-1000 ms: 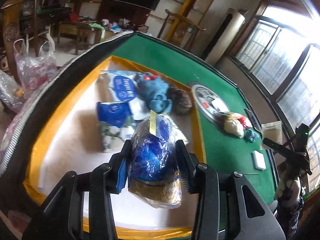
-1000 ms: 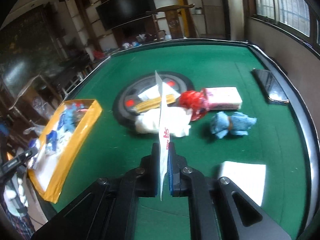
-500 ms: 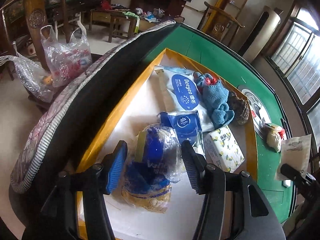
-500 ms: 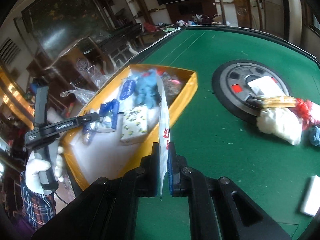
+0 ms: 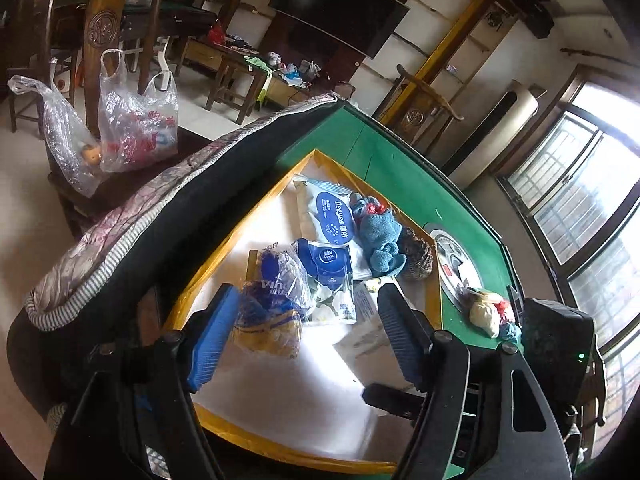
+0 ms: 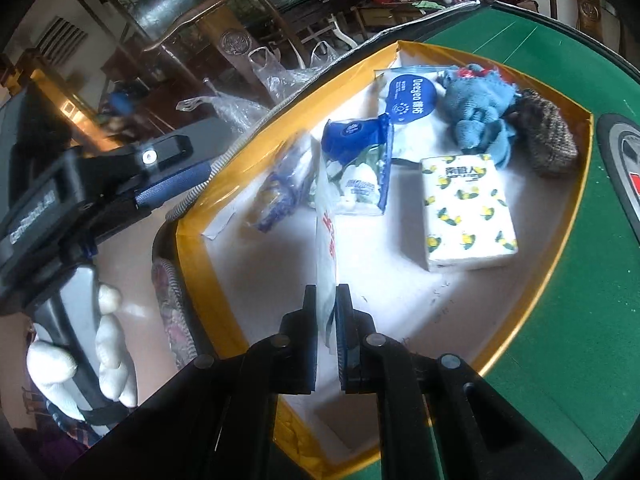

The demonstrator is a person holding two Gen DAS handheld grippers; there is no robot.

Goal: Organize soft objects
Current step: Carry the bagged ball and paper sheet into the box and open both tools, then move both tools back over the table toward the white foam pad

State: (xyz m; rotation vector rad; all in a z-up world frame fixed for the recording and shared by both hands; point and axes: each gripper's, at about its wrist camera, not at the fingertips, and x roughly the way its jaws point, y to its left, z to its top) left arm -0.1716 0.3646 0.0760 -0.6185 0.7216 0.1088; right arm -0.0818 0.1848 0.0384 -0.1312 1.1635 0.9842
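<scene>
Your left tongs [image 5: 308,332] are opening over the yellow-rimmed tray [image 6: 576,216] on the green counter [image 6: 580,320]; the blue and gold wrapped pack [image 5: 272,308] lies on the tray floor between the pads, no longer pressed. Your right tongs [image 6: 327,332] are clamped on a thin white packet [image 6: 326,240], held on edge above the tray, beside the lemon-print tissue pack [image 6: 466,212].
</scene>
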